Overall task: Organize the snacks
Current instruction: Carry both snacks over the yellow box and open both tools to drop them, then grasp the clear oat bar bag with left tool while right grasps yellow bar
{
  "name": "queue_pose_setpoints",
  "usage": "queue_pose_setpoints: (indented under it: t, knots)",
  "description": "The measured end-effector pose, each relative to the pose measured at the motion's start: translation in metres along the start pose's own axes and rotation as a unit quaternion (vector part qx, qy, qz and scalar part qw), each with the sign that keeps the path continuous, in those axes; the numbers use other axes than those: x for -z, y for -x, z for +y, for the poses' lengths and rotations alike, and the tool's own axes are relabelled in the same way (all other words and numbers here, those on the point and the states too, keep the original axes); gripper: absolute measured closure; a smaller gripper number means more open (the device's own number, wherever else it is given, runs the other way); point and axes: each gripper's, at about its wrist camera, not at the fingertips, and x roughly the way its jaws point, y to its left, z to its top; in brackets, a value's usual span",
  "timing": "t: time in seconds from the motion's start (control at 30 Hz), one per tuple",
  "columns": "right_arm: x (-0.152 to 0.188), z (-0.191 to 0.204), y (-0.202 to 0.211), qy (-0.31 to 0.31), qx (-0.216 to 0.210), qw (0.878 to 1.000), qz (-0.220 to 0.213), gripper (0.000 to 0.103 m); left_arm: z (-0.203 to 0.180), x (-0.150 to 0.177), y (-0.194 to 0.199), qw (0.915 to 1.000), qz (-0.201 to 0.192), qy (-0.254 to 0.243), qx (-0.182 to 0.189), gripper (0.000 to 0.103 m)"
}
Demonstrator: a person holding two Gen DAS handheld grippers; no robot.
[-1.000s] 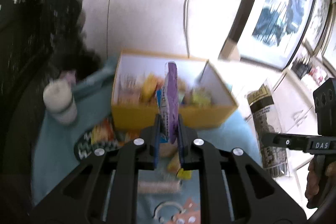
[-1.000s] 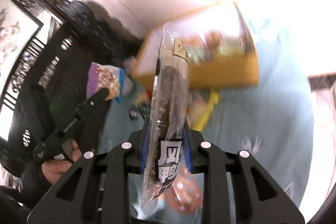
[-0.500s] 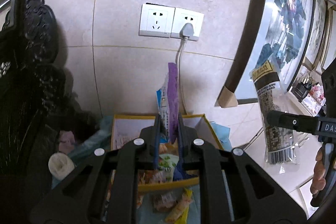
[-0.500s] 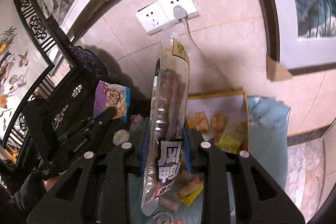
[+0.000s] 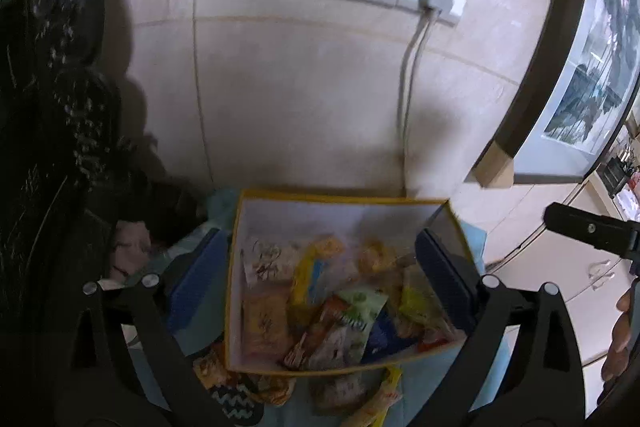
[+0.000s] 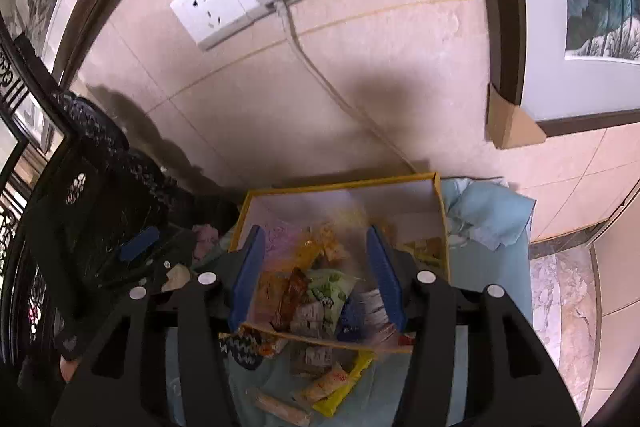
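Both tools have just been opening, and nothing is gripped now. Half a second earlier the purple packet was clamped in the left tool [image 5: 320, 283] and the long clear packet in the right tool [image 6: 316, 279]; neither packet is seen between the blue pads [image 5: 200, 279] any longer. The left jaws are spread wide, the right ones partly. The yellow box [image 5: 312, 195] of snacks [image 5: 348, 311] is framed between and below each tool's fingers, on the light blue cloth [image 6: 492, 211] by the wall. More packets [image 6: 332, 383] are left on the cloth just in front of the box.
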Motion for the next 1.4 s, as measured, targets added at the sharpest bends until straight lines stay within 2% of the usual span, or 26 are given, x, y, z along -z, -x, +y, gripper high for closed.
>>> queue_pose_setpoints:
  t: [0.17, 0.23, 0.37, 0.6, 0.7, 0.77, 1.0, 1.27, 1.4]
  knots:
    - [0.022, -0.015, -0.002, -0.020, -0.007, 1.000, 0.012, 0.048, 0.026, 0.019, 0.013, 0.9997, 0.005, 0.018, -0.013, 0.006]
    - [0.041, -0.014, -0.007, -0.021, -0.009, 0.999, 0.029, 0.047, 0.036, 0.039, 0.021, 0.9990, 0.003, 0.037, -0.023, 0.006]
    - [0.091, -0.011, -0.025, -0.014, -0.017, 0.997, 0.076, 0.046, 0.044, 0.097, 0.018, 0.9968, 0.037, 0.062, -0.034, 0.006]
    - [0.196, -0.021, -0.072, -0.046, -0.004, 0.983, 0.177, 0.045, 0.041, 0.238, 0.009, 0.9902, 0.111, 0.060, -0.060, 0.006]
    - [0.230, -0.023, -0.093, -0.054, 0.010, 0.977, 0.208, 0.046, 0.036, 0.276, 0.002, 0.9877, 0.136, 0.041, -0.066, 0.006]
    - [0.239, -0.022, -0.101, -0.062, 0.015, 0.974, 0.215, 0.045, 0.032, 0.294, -0.001, 0.9864, 0.148, 0.031, -0.064, 0.006]
    - [0.258, -0.011, -0.127, -0.040, 0.047, 0.970, 0.234, 0.043, 0.031, 0.312, -0.014, 0.9847, 0.157, 0.044, -0.060, 0.006]
    - [0.253, 0.010, -0.150, 0.007, 0.068, 0.972, 0.225, 0.043, 0.023, 0.292, -0.030, 0.9873, 0.136, 0.063, -0.052, 0.006]
    - [0.257, 0.034, -0.162, 0.090, 0.102, 0.963, 0.231, 0.043, 0.014, 0.296, -0.045, 0.9851, 0.153, 0.023, -0.074, 0.002]
